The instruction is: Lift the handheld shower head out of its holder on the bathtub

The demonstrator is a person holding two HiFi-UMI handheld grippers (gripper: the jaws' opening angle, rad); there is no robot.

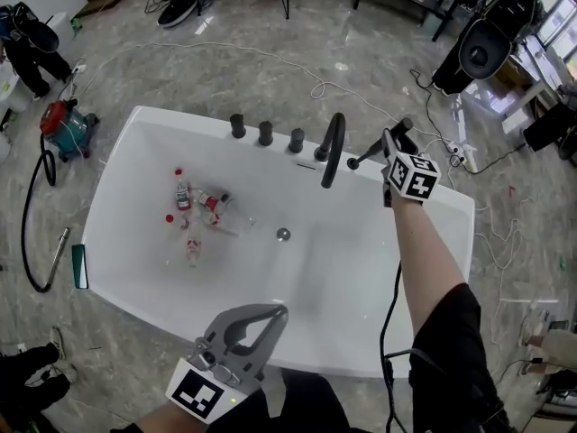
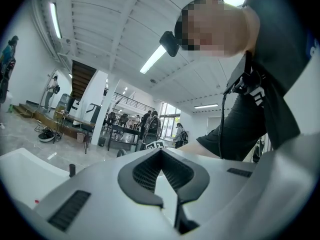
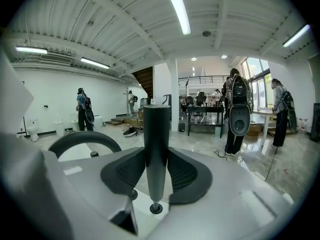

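Note:
The handheld shower head (image 1: 368,158) is a dark grey rod. My right gripper (image 1: 389,144) is shut on it above the far right rim of the white bathtub (image 1: 117,165). In the right gripper view the rod (image 3: 156,134) stands upright between the pads, and its tapered lower end hangs just above a small black ring (image 3: 156,208) on the white rim. My left gripper (image 1: 278,314) hovers at the tub's near rim, shut with nothing in it. In the left gripper view its tips (image 2: 161,152) meet.
A curved black spout (image 1: 334,147) and three black knobs (image 1: 265,133) line the far rim, left of the shower head. Several small bottles (image 1: 194,207) lie in the tub near the drain (image 1: 283,234). Cables and a speaker (image 1: 487,48) are on the floor behind.

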